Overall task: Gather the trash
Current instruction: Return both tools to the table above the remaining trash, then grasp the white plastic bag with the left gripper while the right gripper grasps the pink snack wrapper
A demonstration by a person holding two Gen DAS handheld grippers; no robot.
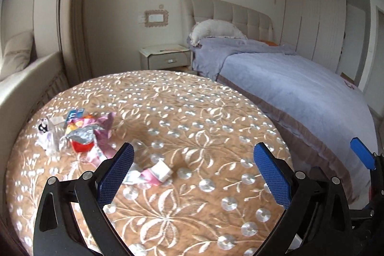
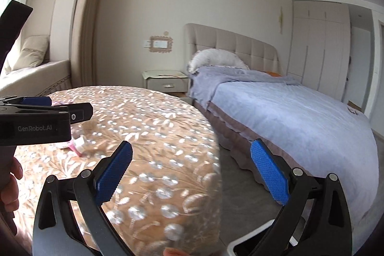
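Observation:
A heap of crumpled wrappers [image 1: 81,133], silver, pink and red, lies on the left of a round table under a tan flowered cloth [image 1: 182,112]. A small pink and white wrapper [image 1: 156,173] lies apart, near the table's middle. My left gripper [image 1: 194,160] hangs open above the cloth, its left pad beside that small wrapper, with nothing between its fingers. My right gripper [image 2: 192,160] is open too, over the table's right edge. In the right wrist view the left gripper's body [image 2: 36,121] crosses the left side and the small wrapper [image 2: 78,144] shows below it.
A bed with a lilac cover [image 1: 288,78] stands right of the table, a narrow strip of floor [image 2: 240,196] between them. A nightstand [image 1: 165,56] sits by the far wall. A cushioned bench [image 1: 21,78] runs along the left. A white rim [image 2: 242,245] shows at the bottom right.

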